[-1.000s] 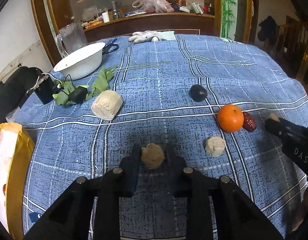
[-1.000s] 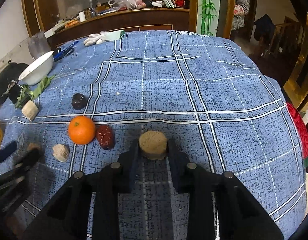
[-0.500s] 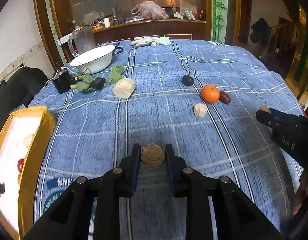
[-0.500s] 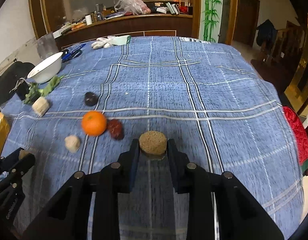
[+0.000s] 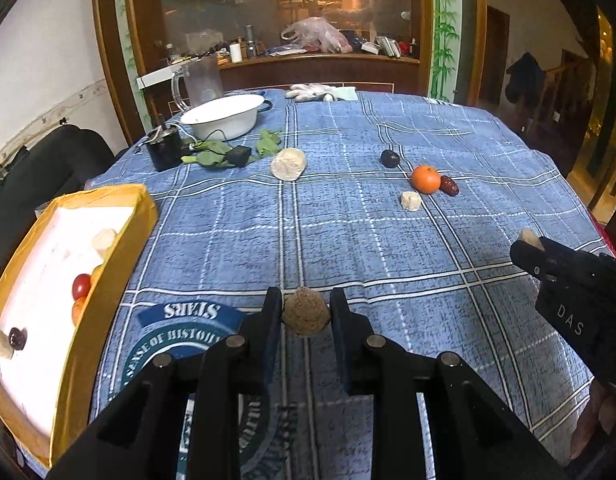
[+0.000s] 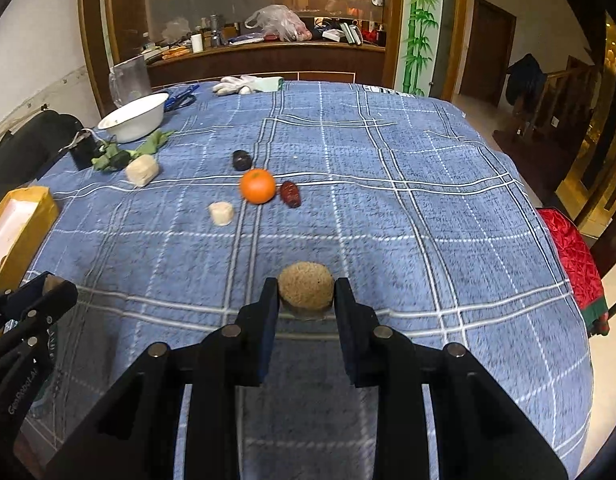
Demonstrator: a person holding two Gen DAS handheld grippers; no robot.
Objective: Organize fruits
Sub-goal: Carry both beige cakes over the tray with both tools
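Left tongs [image 5: 305,316] pinch a rough brown ball [image 5: 306,315]; right tongs [image 6: 305,294] clamp a tan, corky lump [image 6: 305,285]. Both look light, dry and grippy, best held across the middle

orange [image 6: 258,185], red date [image 6: 289,194], on cloth

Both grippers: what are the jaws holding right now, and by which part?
Left gripper grips a rough brown ball by its two sides. Right gripper grips a tan rounded piece by its sides too.
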